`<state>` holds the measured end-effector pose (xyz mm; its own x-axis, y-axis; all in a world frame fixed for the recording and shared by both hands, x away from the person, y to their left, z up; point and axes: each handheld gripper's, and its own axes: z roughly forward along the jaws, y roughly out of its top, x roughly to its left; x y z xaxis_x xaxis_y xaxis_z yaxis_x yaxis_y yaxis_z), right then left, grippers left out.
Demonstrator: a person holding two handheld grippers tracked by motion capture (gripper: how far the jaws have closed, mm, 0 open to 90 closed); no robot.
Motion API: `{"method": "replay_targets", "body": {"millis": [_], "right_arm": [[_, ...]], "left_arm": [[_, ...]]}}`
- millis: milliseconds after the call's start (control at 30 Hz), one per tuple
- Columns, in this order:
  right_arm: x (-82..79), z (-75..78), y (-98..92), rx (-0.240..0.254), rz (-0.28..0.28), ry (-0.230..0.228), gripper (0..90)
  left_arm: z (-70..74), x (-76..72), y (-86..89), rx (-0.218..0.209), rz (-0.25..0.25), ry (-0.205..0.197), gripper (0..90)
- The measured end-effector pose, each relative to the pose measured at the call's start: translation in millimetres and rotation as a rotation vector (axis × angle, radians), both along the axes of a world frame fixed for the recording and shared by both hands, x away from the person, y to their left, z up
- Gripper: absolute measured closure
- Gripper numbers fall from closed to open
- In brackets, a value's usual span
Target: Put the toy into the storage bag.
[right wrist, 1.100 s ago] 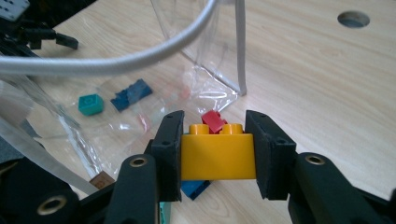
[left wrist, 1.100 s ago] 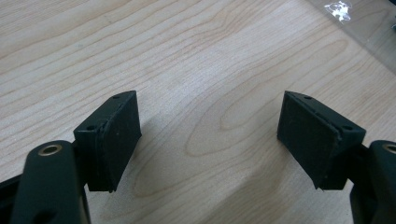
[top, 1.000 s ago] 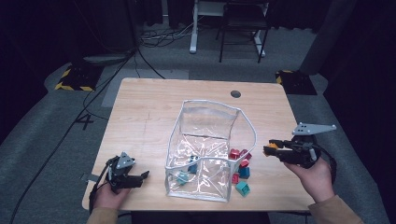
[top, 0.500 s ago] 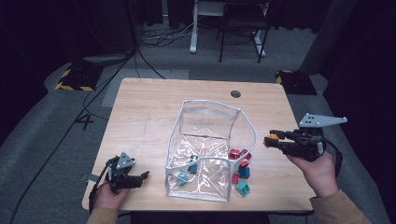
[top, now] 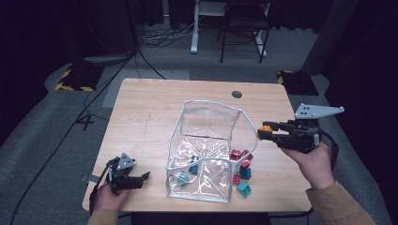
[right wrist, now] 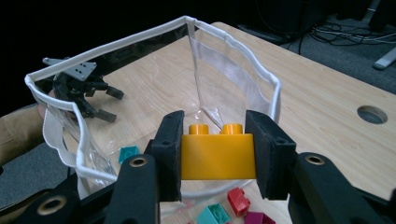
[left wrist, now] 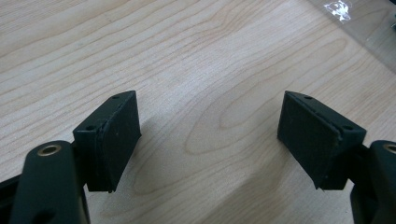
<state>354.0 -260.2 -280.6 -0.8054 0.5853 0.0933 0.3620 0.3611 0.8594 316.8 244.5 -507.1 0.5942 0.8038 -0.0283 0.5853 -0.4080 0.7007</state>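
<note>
No readable writing anywhere. The right gripper (top: 261, 132) clamps a yellow toy brick (right wrist: 217, 155) just beside the rim of a clear plastic bag (top: 206, 140) standing open on a light wooden table (top: 150, 108). The left gripper (top: 143, 178) rests near the table's front edge, jaws apart and empty. The room is dark, with a grey carpet (top: 42, 136) and cables (top: 155, 37).

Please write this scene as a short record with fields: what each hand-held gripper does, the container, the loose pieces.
right hand-held gripper: shut on yellow plastic building brick, at the bag's rim
left hand-held gripper: open, nothing between the jaws, over light wooden table
container: clear plastic bag with white edging, standing open
inside bag: teal bricks
outside bag: red and teal bricks on the table
</note>
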Motion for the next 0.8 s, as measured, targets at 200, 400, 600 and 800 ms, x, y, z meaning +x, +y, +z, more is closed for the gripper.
{"method": "replay_targets", "body": {"millis": [200, 400, 600, 800], "right_arm": [[5.3, 7.7, 20.0, -0.014, 0.038, -0.013, 58.8], [10.7, 14.7, 42.8, -0.032, 0.080, -0.022, 58.8], [15.7, 20.2, 62.7, -0.041, 0.115, -0.028, 58.8], [21.9, 22.6, 83.1, -0.045, 0.146, -0.022, 58.8]], "left_arm": [[0.0, 0.0, 0.0, -0.001, 0.000, 0.001, 21.5], [0.0, 0.0, 0.0, 0.000, -0.001, 0.001, 21.5], [0.0, 0.0, 0.0, 0.000, -0.001, 0.000, 21.5], [0.0, 0.0, 0.0, 0.000, 0.000, 0.000, 21.5]]}}
